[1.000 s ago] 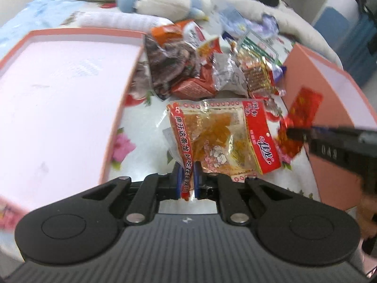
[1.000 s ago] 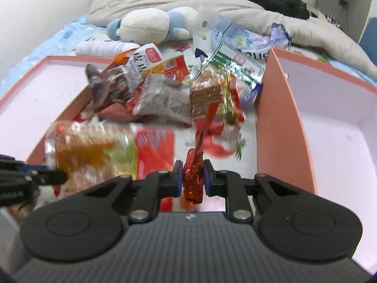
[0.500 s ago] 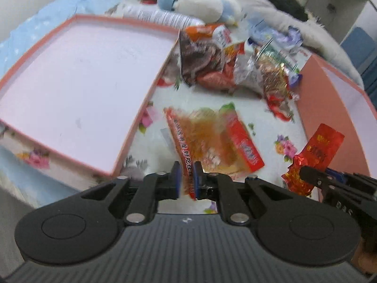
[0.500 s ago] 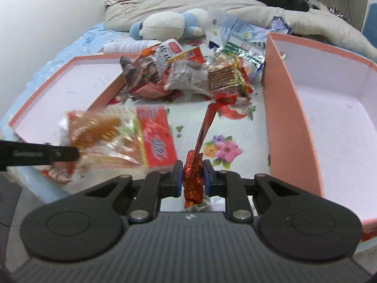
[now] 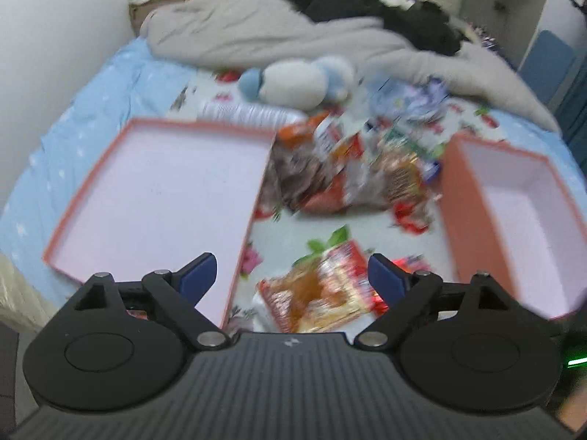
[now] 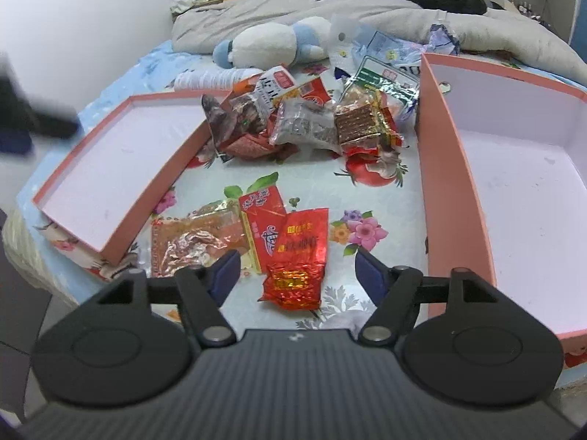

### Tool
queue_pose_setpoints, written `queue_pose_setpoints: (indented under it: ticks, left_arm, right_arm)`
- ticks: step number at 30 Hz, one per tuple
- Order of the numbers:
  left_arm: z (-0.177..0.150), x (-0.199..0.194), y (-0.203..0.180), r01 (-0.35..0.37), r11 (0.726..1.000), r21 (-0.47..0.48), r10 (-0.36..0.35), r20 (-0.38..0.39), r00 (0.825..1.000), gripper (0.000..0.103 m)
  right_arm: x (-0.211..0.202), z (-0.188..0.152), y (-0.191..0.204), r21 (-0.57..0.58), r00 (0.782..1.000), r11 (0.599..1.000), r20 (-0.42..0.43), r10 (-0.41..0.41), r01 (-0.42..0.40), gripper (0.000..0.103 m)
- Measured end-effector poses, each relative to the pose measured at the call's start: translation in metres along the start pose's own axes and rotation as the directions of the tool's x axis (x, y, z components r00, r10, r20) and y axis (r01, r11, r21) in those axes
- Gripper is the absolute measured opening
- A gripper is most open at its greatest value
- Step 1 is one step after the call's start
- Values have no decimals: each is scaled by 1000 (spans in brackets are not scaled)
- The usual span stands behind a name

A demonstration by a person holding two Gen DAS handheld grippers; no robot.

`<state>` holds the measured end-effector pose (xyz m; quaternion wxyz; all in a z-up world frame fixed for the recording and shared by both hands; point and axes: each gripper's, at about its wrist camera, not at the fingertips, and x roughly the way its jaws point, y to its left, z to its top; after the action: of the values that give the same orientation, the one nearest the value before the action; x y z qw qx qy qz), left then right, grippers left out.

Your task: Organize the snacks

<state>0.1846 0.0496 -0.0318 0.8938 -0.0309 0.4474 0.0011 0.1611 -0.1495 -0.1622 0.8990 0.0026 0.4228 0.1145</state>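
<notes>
Red foil snack packet (image 6: 296,256) lies on the floral sheet between our right gripper's (image 6: 295,267) just-opened empty jaws, long axis pointing away (left gripper (image 5: 291,275) likewise opened, holding nothing, farther off).

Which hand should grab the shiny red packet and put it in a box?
Probably right: the right gripper is open just above the red packet, beside the deep pink box. The left gripper sits over the orange packet.

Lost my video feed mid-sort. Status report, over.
Left gripper and right gripper just opened, both empty. Orange snack packet and red foil packet lying on the bedsheet, outside both pink boxes. Nothing blocking.
</notes>
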Motion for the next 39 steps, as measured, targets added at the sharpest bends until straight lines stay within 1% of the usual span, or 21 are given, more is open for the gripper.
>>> queue_pose_setpoints:
  ticks: [4, 5, 8, 13, 15, 17, 18, 20, 21, 22, 23, 24, 26, 27, 29, 31, 33, 35, 36, 38, 39]
  left_arm:
    - [30, -61, -26, 72, 997, 16, -72, -11, 997, 95]
    - [35, -76, -35, 77, 996, 41, -77, -13, 997, 95]
    - [41, -114, -60, 63, 992, 111, -60, -34, 998, 97]
    - [46, -148, -85, 65, 986, 151, -50, -99, 994, 97]
    - [50, -153, -89, 68, 986, 152, -52, -108, 993, 97]
    - [56, -156, -88, 79, 989, 123, -64, -121, 991, 97]
    - [59, -157, -87, 91, 990, 106, -77, -132, 988, 97]
    - [61, -156, -82, 121, 989, 85, -111, -115, 987, 98]
    - [63, -149, -80, 124, 989, 78, -111, -153, 982, 98]
    - [67, -141, -75, 129, 990, 48, -116, -214, 970, 98]
    - [71, -137, -68, 145, 989, 8, -138, -242, 960, 98]
    - [76, -135, -60, 151, 988, -28, -153, -238, 959, 98]
    - [86, -135, -47, 126, 988, -85, -141, -207, 968, 98]
    - [90, -135, -42, 124, 986, -114, -146, -209, 967, 98]
    - [93, -135, -40, 153, 978, -141, -184, -243, 952, 98]
    - [97, -137, -42, 203, 973, -108, -225, -266, 937, 98]
    - [97, -138, -40, 202, 973, -110, -224, -266, 937, 98]
    - [94, -136, -33, 184, 971, -150, -220, -272, 937, 98]
    - [92, -137, -32, 185, 971, -153, -220, -257, 941, 98]
    - [88, -137, -33, 165, 979, -117, -188, -234, 954, 98]
    - [87, -133, -34, 166, 979, -114, -189, -239, 952, 98]
  right_arm:
    - [0, 3, 2, -19, 1000, 1000, -25, 8, -8, 71]
    - [0, 4, 2, -22, 999, 1000, -31, 11, -12, 71]
    - [-3, 6, 2, -34, 999, 999, -45, 16, -17, 71]
    - [-9, 10, -1, -26, 998, 999, -56, 28, -30, 71]
    - [-10, 13, -2, -17, 998, 999, -57, 34, -35, 71]
    - [-11, 14, -2, -18, 998, 999, -57, 33, -34, 71]
    - [-11, 15, -1, -19, 998, 999, -58, 31, -33, 71]
    - [-12, 15, -1, -13, 997, 999, -62, 33, -34, 71]
    - [-12, 15, -2, -11, 997, 999, -67, 34, -35, 71]
    - [-12, 15, -1, -11, 997, 999, -71, 34, -35, 71]
    - [-13, 15, -1, -12, 997, 999, -73, 35, -36, 71]
    - [-14, 16, -1, -14, 997, 999, -73, 37, -38, 71]
    - [-17, 16, 1, -22, 997, 999, -73, 35, -36, 71]
    - [-18, 16, 1, -27, 997, 999, -72, 34, -36, 71]
    - [-20, 15, 1, -31, 997, 999, -73, 33, -35, 71]
    - [-20, 14, 1, -31, 996, 999, -85, 33, -35, 71]
    - [-20, 13, 1, -27, 995, 999, -93, 35, -37, 71]
    - [-20, 11, 1, -21, 995, 999, -93, 37, -39, 71]
    - [-20, 9, 2, -16, 995, 999, -95, 41, -43, 71]
    - [-19, 6, 4, -9, 994, 999, -100, 50, -52, 71]
    - [-19, 4, 5, -10, 994, 998, -99, 54, -55, 71]
